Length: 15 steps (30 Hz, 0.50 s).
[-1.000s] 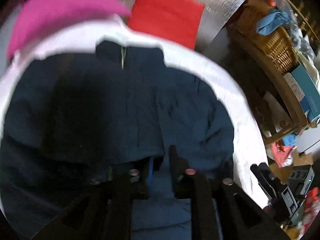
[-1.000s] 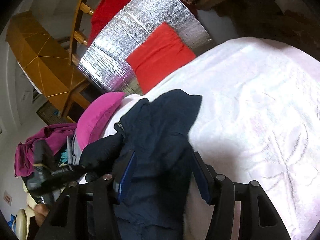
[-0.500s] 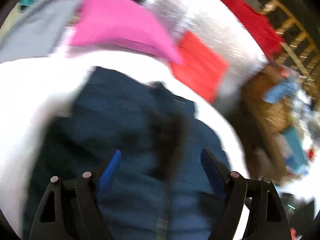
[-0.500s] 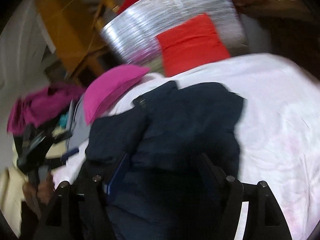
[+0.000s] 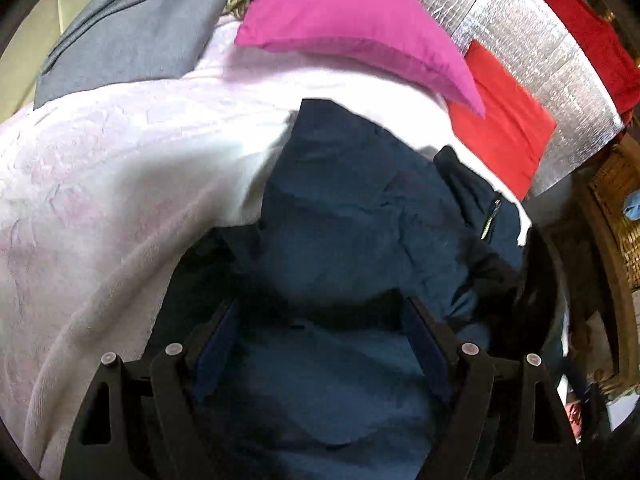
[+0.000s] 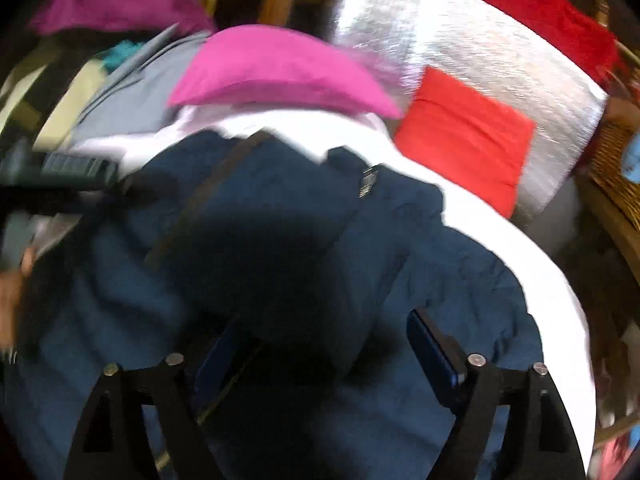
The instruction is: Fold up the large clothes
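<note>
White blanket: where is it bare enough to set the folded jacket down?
The white blanket lies bare left of the navy jacket, below the grey garment. The far edge is crowded: pink pillow, red cushion, silver pad.

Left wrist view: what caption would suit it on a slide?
Open left claw over a navy jacket spread on a white blanket, pink pillow beyond.

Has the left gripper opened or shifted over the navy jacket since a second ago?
Yes. The left gripper was nearly shut; now it is open over the navy jacket, nothing pinched. The pink pillow has swung from upper left to top centre.
</note>
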Tool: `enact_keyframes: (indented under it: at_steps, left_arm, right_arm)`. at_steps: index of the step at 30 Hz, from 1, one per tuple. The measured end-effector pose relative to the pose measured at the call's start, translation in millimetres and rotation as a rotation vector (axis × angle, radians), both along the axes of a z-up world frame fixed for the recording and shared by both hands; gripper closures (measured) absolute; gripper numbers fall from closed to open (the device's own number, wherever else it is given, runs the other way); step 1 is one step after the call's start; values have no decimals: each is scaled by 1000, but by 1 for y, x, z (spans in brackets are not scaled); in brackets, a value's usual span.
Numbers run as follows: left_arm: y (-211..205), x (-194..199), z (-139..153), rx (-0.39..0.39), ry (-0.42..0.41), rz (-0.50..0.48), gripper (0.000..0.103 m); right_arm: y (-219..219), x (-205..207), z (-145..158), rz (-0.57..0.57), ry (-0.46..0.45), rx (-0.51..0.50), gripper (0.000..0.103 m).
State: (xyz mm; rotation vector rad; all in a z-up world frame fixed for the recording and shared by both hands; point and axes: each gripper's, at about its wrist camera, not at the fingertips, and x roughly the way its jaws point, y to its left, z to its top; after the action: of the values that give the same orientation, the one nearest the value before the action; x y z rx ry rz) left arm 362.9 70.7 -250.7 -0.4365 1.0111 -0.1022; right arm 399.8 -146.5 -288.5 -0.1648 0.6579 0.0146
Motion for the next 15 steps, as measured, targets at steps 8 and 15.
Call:
enact_keyframes:
  at_steps: [8,15]
  left_arm:
    - [-3,3,-4,17,3,-5,21]
    - [-9,3,-2,63,-2,-10,21]
  right_arm:
    - [-147,-22,-3,-267,-74,679,23]
    - [-209,-21,-61,-328,23,1124,22]
